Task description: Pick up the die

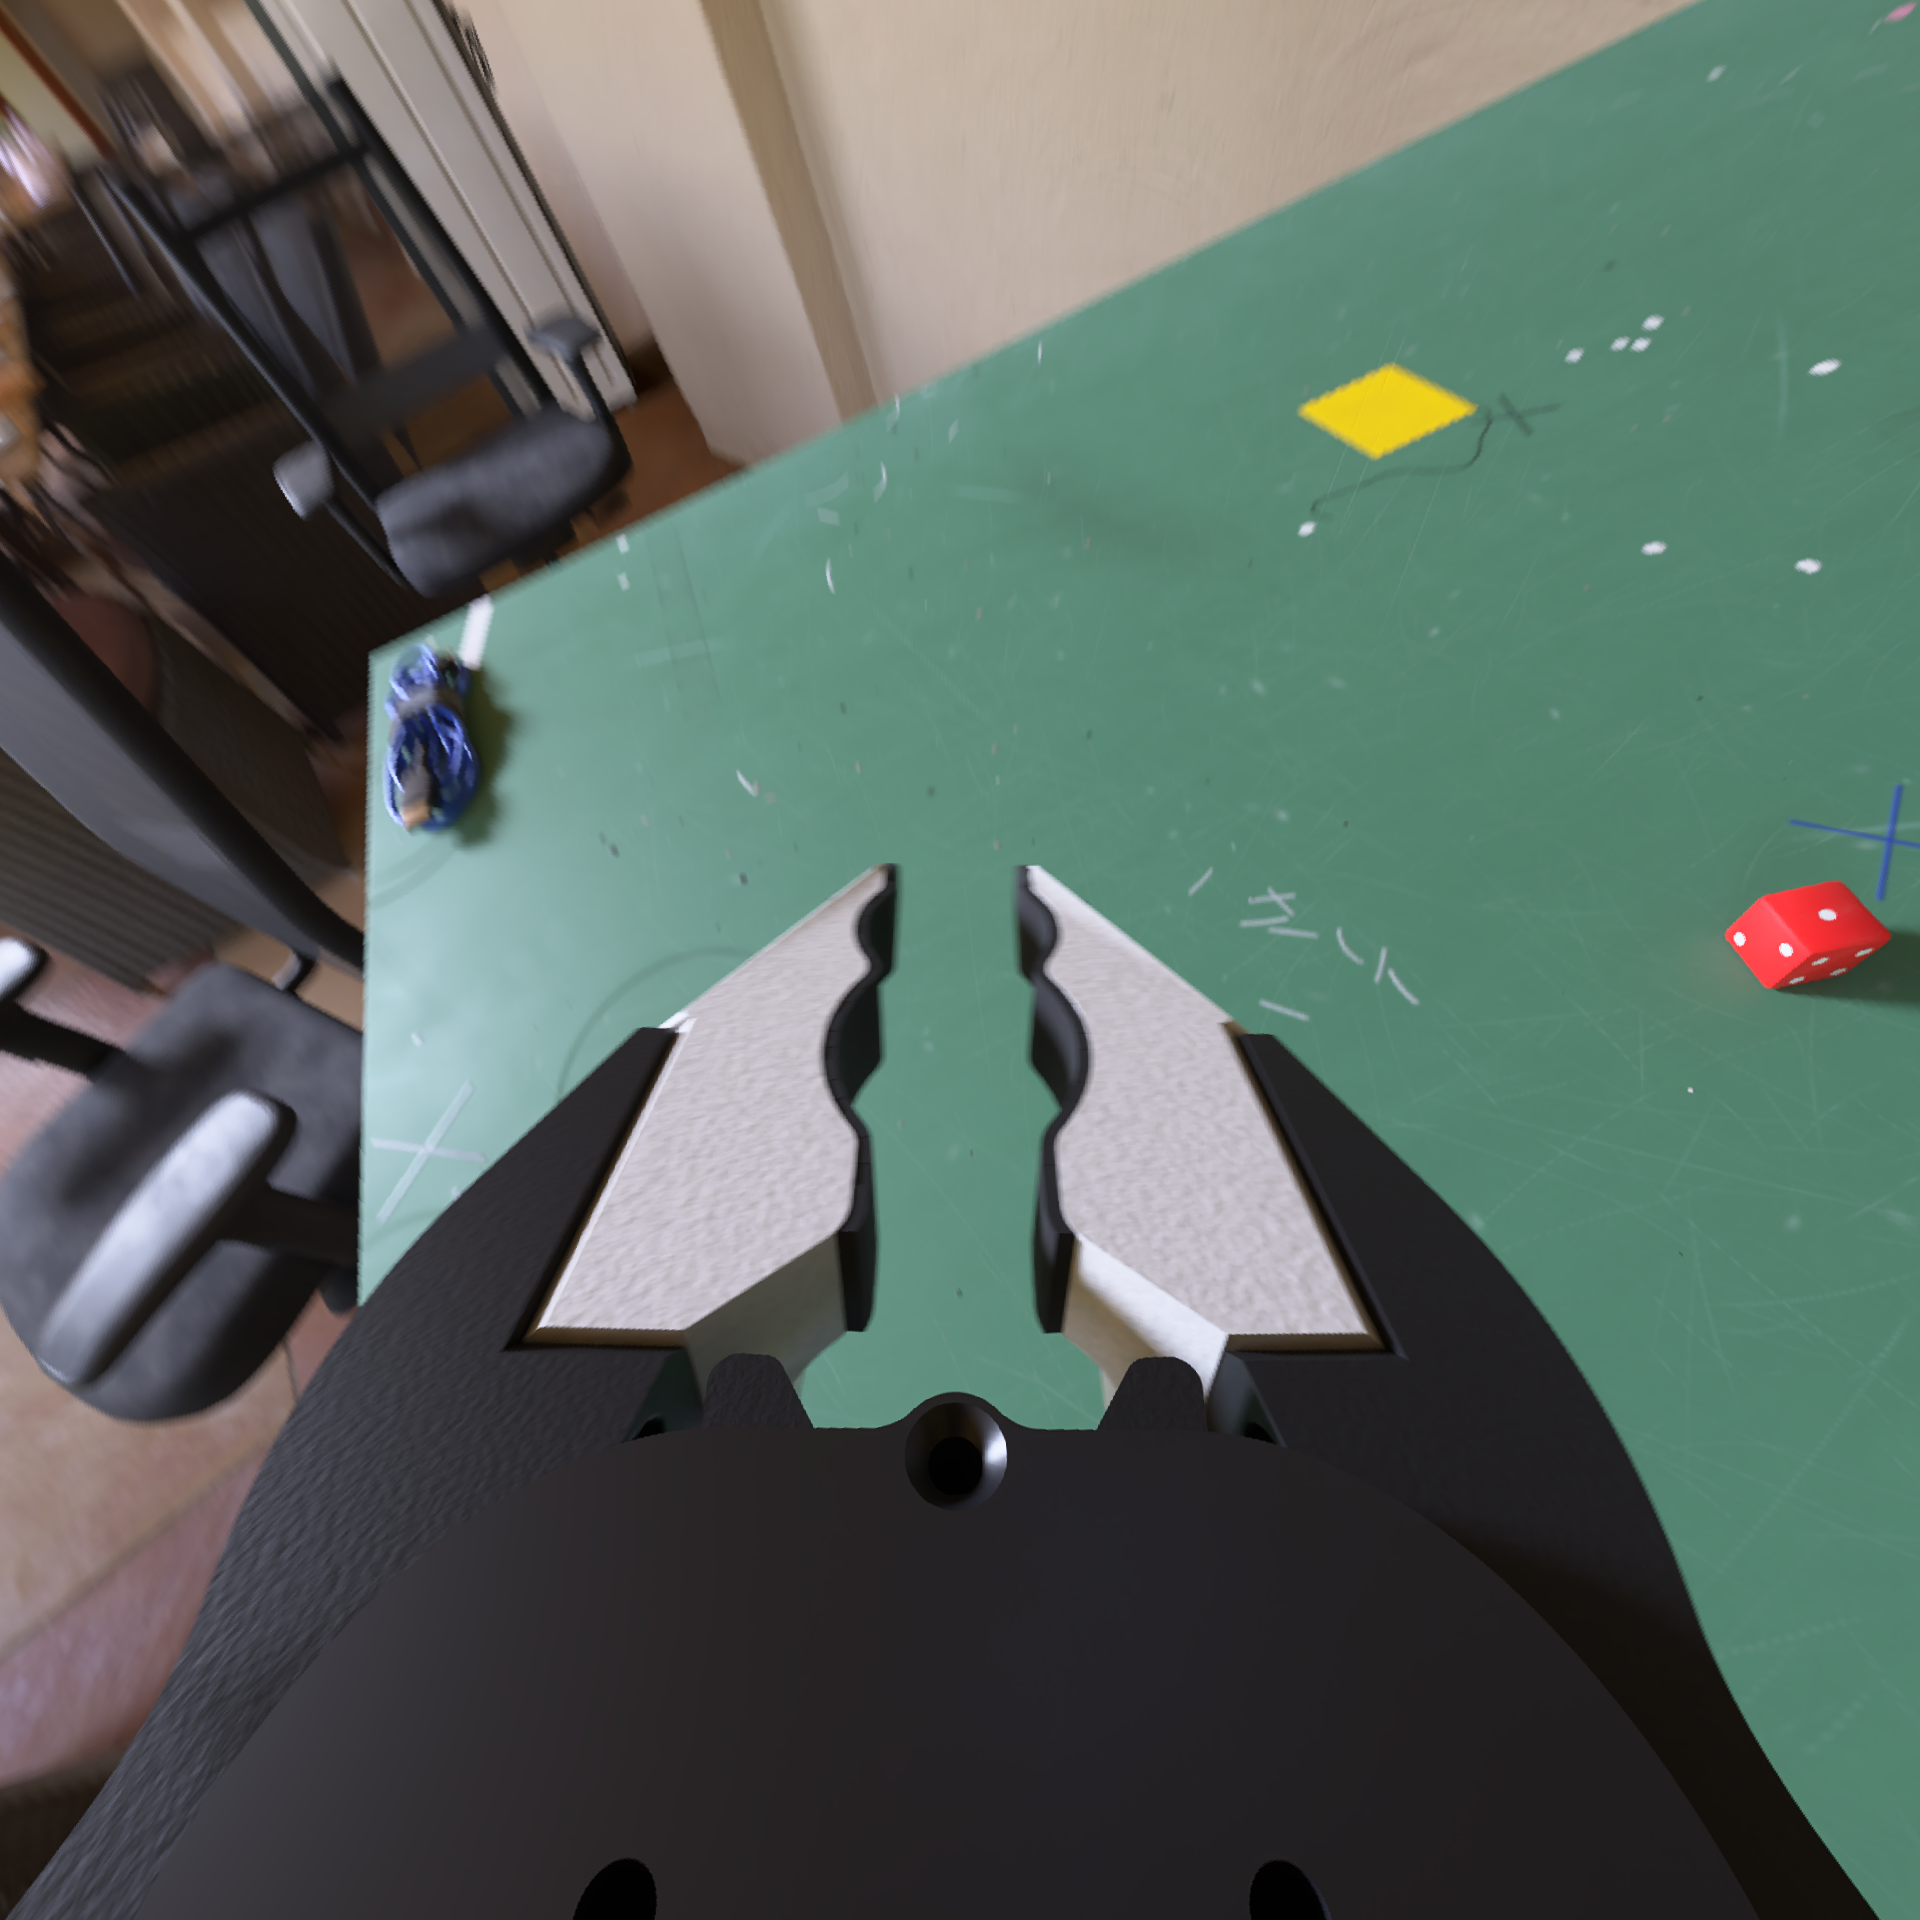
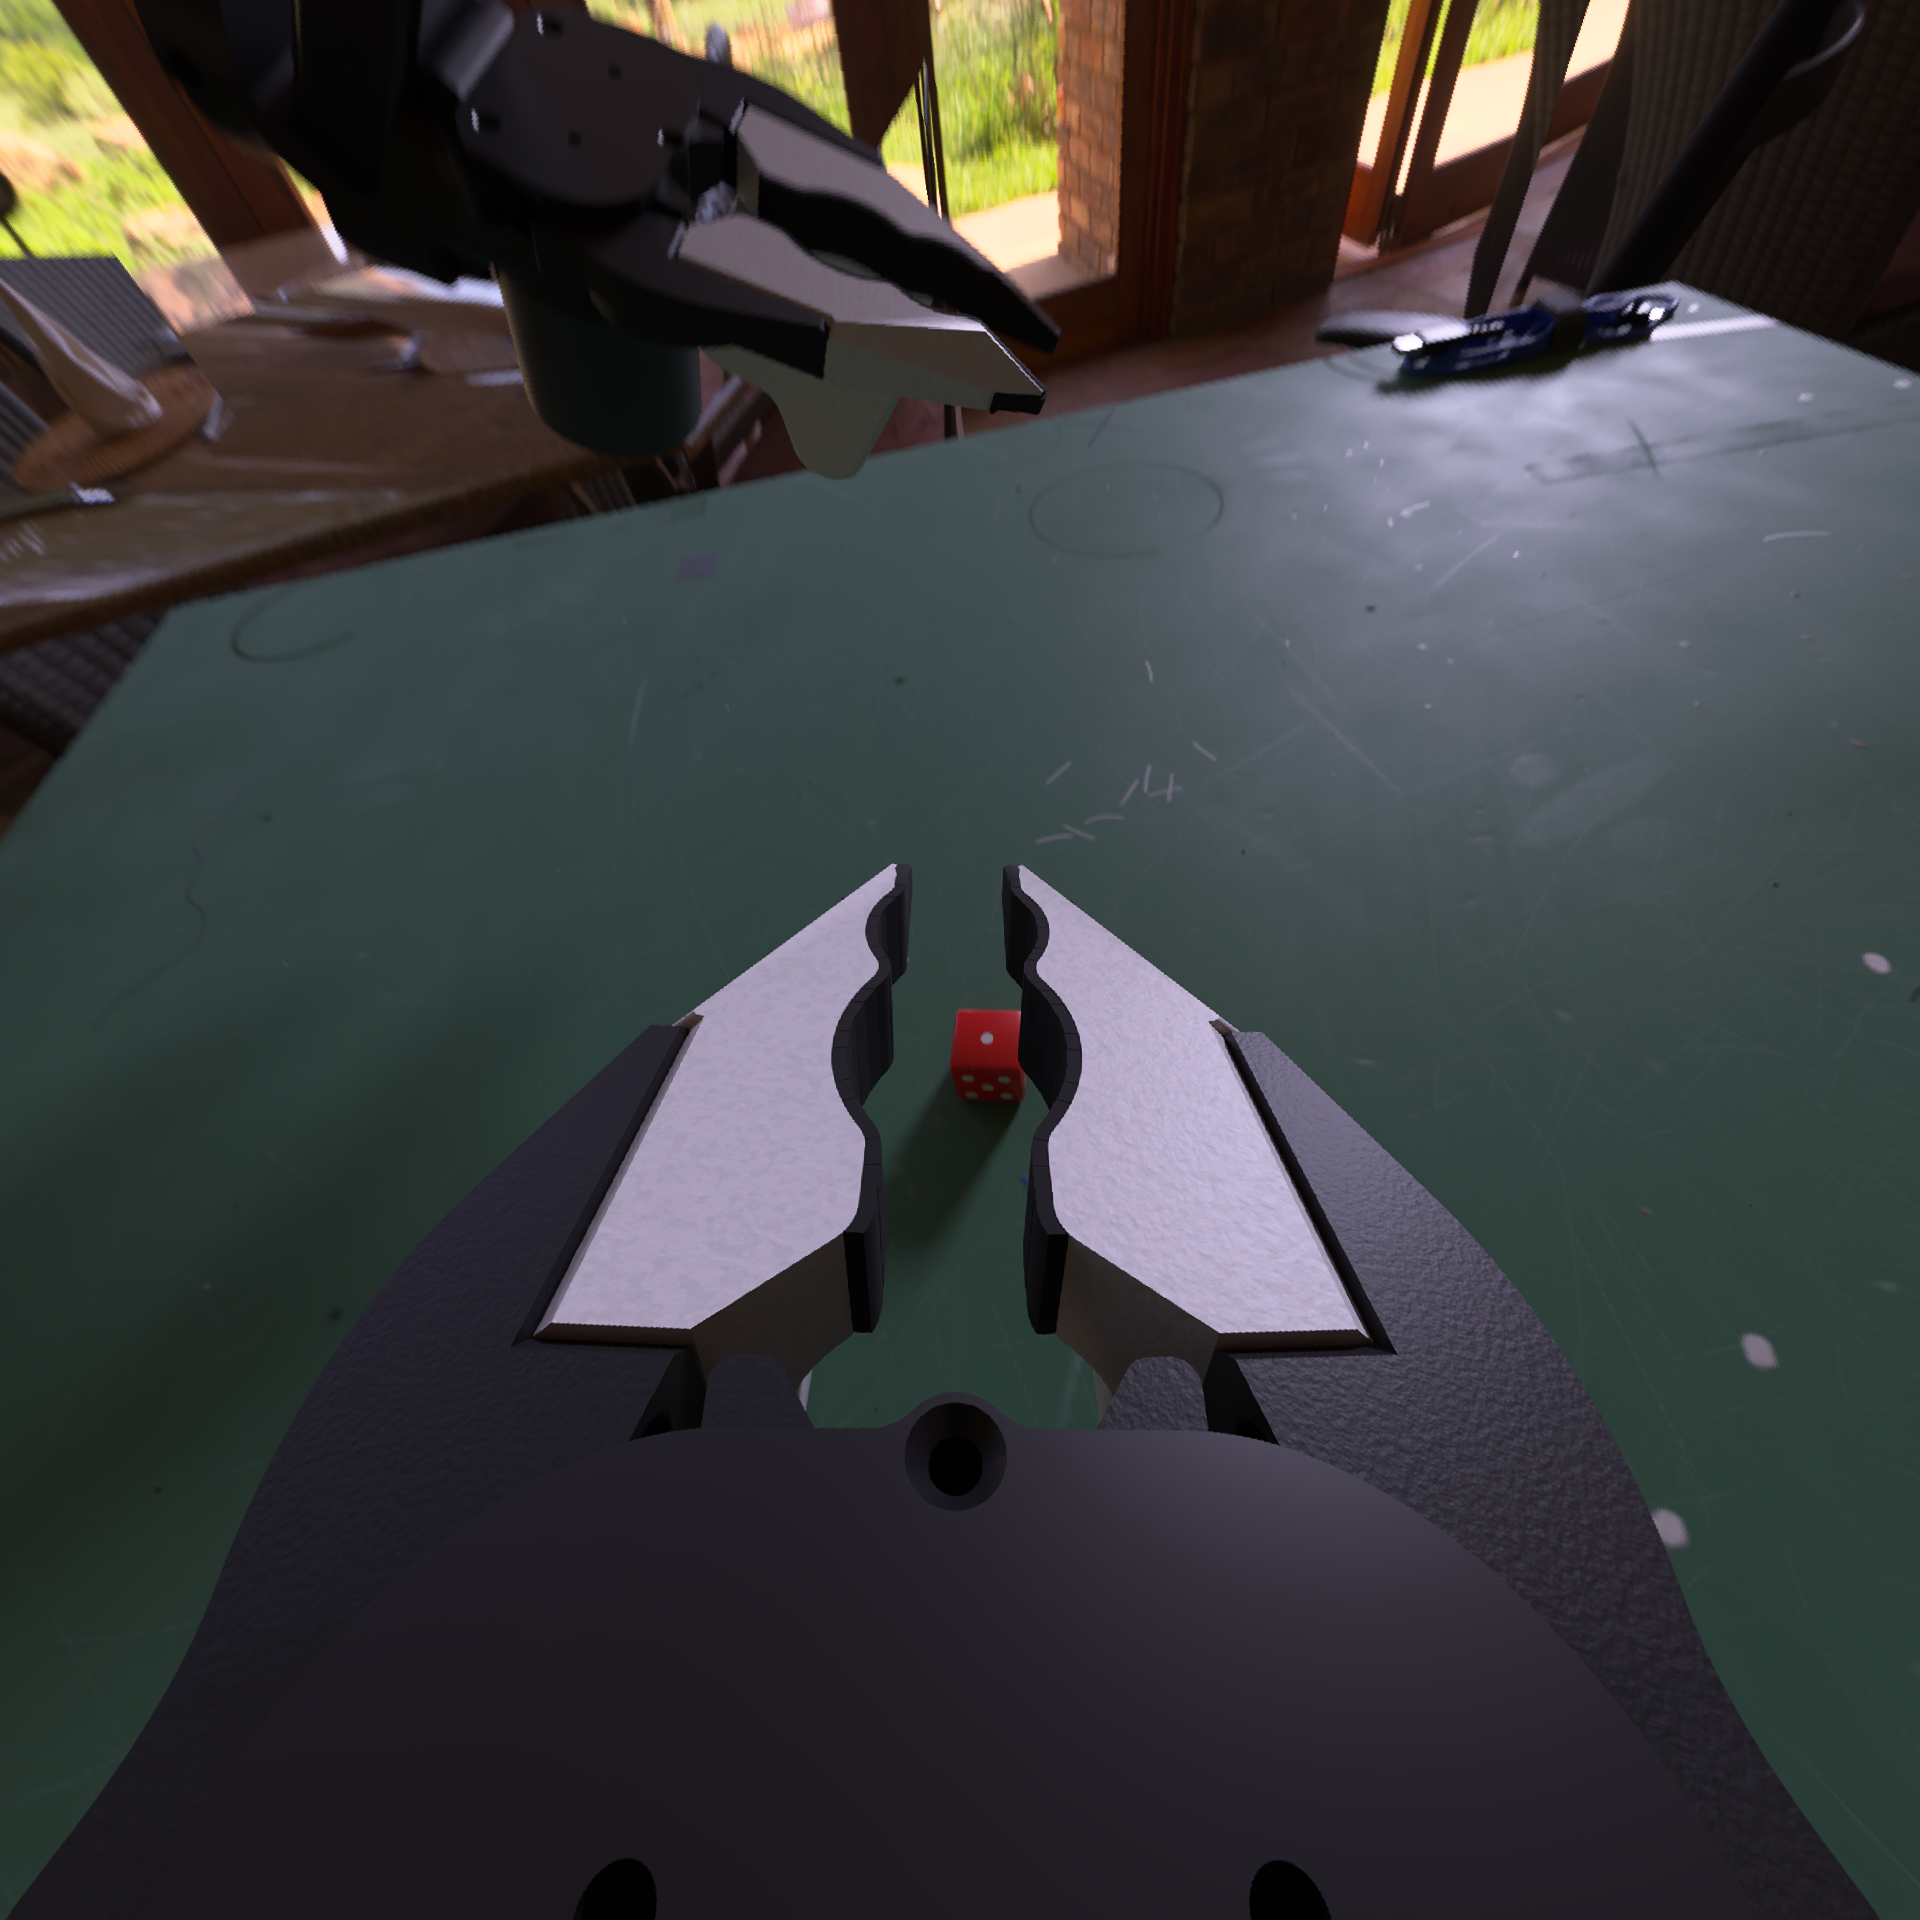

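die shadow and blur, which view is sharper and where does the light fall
Left wrist view: table bright and evenly lit, the red die crisp with a shadow to its right, chairs off the table edge smeared. Right wrist view: table dim with a pale sheen far right, die between the right claw fingers, shadow toward the camera.

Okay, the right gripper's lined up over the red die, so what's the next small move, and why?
Probably lower the right gripper straight down. The die sits on the green table, seen in the gap between the open fingers but apparently below them, so closing now would likely miss.
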Robot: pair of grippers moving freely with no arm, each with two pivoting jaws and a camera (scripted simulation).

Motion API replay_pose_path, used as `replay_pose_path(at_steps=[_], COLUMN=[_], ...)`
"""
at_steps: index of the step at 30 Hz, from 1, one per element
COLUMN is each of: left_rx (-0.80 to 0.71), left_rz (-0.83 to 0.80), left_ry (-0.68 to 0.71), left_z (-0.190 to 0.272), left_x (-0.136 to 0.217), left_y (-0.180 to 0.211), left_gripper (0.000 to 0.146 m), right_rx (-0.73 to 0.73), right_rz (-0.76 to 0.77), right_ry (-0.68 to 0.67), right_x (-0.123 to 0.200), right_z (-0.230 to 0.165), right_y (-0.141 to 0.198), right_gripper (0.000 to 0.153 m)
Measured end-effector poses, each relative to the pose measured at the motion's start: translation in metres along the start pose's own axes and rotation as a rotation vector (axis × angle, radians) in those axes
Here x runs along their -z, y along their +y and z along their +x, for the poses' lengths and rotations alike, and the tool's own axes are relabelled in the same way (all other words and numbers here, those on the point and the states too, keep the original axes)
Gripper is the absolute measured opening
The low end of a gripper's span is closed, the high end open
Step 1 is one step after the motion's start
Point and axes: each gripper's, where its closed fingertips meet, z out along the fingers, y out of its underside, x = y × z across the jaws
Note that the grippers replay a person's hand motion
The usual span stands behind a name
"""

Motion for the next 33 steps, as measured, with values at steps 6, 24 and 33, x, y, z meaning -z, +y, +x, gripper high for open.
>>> replay_pose_path(at_steps=[6, 24, 33], left_rx=[-0.055, -0.320, -0.345], left_rz=[-0.033, -0.192, 0.036], left_ry=[0.056, 0.620, 0.357], left_z=[0.014, 0.179, 0.112], left_x=[-0.006, -0.019, -0.005], left_y=[0.008, 0.047, -0.006], left_gripper=[0.062, 0.018, 0.000], right_rx=[0.066, 0.035, 0.040], right_rz=[-0.171, -0.407, -0.481], right_ry=[0.034, 0.056, 0.143], right_x=[-0.013, -0.011, -0.022], right_z=[-0.001, 0.005, 0.011], right_y=[0.027, 0.061, 0.064], right_gripper=[0.017, 0.033, 0.033])
